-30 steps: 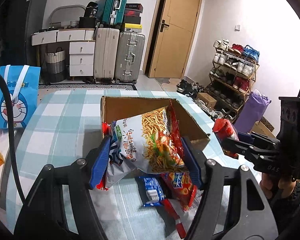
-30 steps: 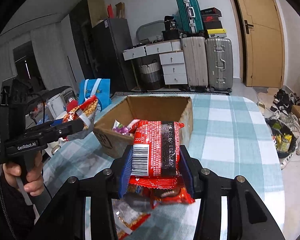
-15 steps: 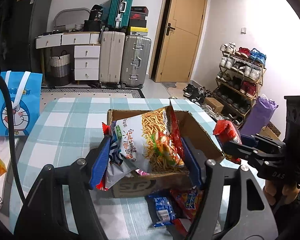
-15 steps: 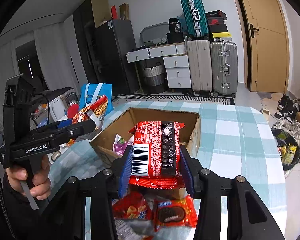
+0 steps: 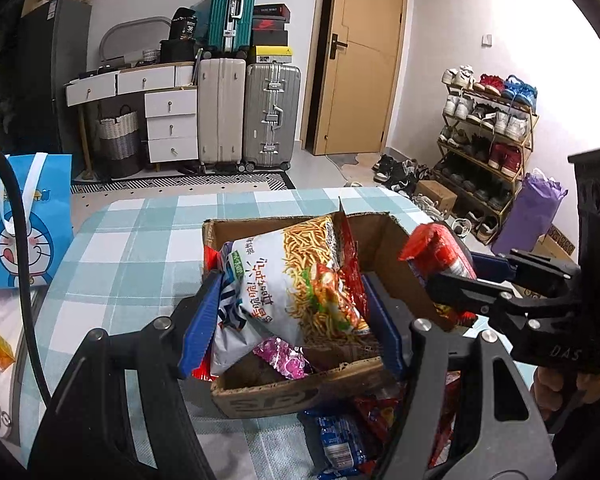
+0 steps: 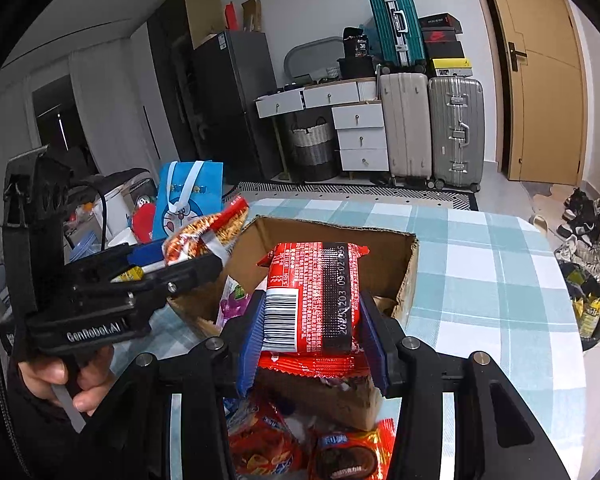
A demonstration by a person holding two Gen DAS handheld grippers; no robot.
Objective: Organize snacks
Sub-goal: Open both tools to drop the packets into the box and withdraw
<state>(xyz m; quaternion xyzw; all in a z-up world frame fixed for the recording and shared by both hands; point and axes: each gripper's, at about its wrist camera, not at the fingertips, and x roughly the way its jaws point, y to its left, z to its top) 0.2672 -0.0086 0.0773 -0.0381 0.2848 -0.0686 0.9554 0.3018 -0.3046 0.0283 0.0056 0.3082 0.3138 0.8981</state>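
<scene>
My left gripper is shut on a white and red bag of noodle sticks, held over the open cardboard box on the checked table. A pink wrapped snack lies inside the box. My right gripper is shut on a red packet with a barcode, above the box's near wall. In the left wrist view the right gripper hangs over the box's right side with the red packet. In the right wrist view the left gripper shows at the box's left side.
Loose snack packets lie on the table in front of the box: a blue one, a red one and a chocolate biscuit pack. A blue cartoon bag stands at the left. Suitcases, drawers and a shoe rack are beyond the table.
Both grippers have moved forward with their packets and now hang over the box. The loose snacks on the table have slid toward the bottom of both views.
</scene>
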